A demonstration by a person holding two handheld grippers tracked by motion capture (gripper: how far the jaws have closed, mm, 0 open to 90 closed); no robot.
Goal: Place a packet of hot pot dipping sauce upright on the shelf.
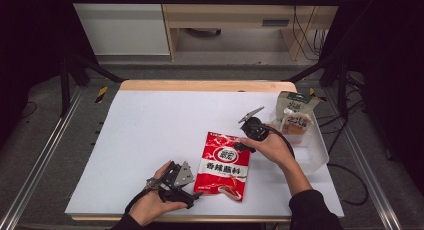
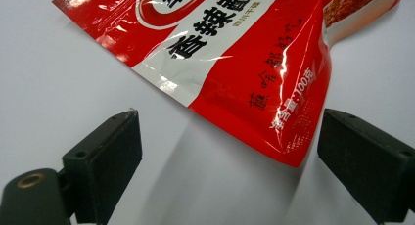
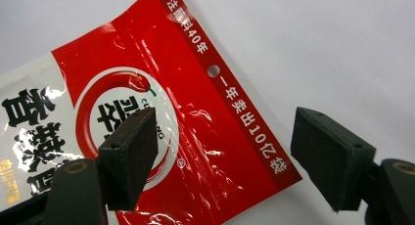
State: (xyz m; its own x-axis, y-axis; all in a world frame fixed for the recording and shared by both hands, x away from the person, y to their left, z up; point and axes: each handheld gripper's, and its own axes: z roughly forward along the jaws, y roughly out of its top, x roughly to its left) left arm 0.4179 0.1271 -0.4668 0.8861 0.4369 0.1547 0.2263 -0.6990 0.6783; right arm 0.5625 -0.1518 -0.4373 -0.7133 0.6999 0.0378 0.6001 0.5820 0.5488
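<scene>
A red and white seasoning packet (image 1: 222, 166) with black characters lies flat near the front of the white table. My left gripper (image 1: 194, 194) is open at its lower left corner. In the left gripper view the packet (image 2: 254, 63) has that corner between the spread jaws of the left gripper (image 2: 230, 122), close to the right one. My right gripper (image 1: 240, 146) is open at the packet's upper right corner. In the right gripper view the packet's (image 3: 205, 137) top seal with its hang hole lies between the jaws of the right gripper (image 3: 225, 117).
A clear plastic bin (image 1: 320, 152) stands at the table's right edge, with a green and white pouch (image 1: 292, 102) and an orange and white pouch (image 1: 295, 124) in its far end. White sheet (image 1: 150, 125) covers the table to the left and behind.
</scene>
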